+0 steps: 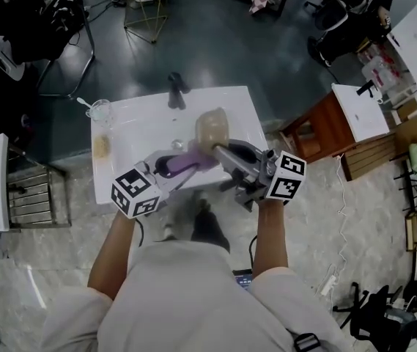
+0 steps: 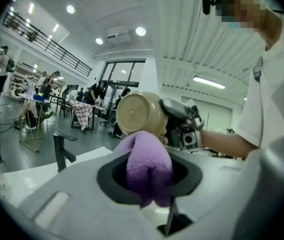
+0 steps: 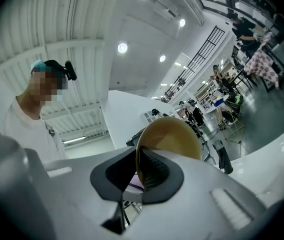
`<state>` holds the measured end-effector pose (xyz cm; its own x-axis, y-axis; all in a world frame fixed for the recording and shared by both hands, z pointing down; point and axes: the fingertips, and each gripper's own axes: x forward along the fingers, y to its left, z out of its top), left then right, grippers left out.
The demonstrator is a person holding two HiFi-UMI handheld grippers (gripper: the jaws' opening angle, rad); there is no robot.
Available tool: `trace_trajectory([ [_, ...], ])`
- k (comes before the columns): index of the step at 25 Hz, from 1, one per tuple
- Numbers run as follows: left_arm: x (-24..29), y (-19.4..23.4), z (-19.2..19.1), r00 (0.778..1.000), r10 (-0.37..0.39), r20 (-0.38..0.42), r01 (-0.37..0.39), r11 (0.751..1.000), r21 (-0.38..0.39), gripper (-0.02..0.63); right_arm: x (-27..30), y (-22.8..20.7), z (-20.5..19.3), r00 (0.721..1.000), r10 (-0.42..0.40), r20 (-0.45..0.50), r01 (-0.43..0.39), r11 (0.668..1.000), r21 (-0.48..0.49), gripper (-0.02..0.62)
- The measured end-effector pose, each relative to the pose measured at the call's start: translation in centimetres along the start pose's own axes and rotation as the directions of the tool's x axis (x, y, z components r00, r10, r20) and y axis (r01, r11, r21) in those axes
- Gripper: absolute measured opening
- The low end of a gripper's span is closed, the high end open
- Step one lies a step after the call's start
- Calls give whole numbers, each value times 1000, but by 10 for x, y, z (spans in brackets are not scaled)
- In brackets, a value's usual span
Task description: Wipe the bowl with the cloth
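Fingers of my right gripper (image 3: 139, 176) pinch the rim of the beige round ceramic bowl (image 3: 174, 139) above the white washbasin (image 1: 138, 119), and my left gripper (image 2: 149, 184) clamps the fluffy purple cloth (image 2: 146, 154) near its underside. Wiping seems barely begun, so next I should press the cloth to the bowl and rub round.

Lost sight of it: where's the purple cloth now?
The cloth is in the left gripper, head view centre, over the white sink, left of the bowl.
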<state>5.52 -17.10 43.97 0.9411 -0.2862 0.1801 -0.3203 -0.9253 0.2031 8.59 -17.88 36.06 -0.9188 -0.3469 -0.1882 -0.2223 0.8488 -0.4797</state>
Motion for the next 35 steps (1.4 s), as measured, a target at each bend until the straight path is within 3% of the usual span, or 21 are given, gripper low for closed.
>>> trace_trajectory([
  [7,-12,-8,8,1000,-7,15,6,1000,29,96,7,-30,-20,987,-150,-56,151,988,16,15],
  [11,-23,-9,20,999,20,37,-23,997,79,95,10,-34,-41,973,-168,-157,174,984,27,15],
  [15,-27,-7,27,998,57,31,-61,987,149,95,9,-26,-58,959,-139,-247,147,989,14,15],
  [23,-28,-14,52,997,51,63,-63,973,223,95,2,0,-74,940,-48,-338,46,999,-15,15],
  [28,-26,-8,65,993,74,91,-92,973,211,95,5,19,-84,926,9,-377,-23,999,-32,18],
  [35,-22,20,56,985,134,106,-147,981,130,92,-1,32,-81,939,71,-335,-79,997,-10,28],
])
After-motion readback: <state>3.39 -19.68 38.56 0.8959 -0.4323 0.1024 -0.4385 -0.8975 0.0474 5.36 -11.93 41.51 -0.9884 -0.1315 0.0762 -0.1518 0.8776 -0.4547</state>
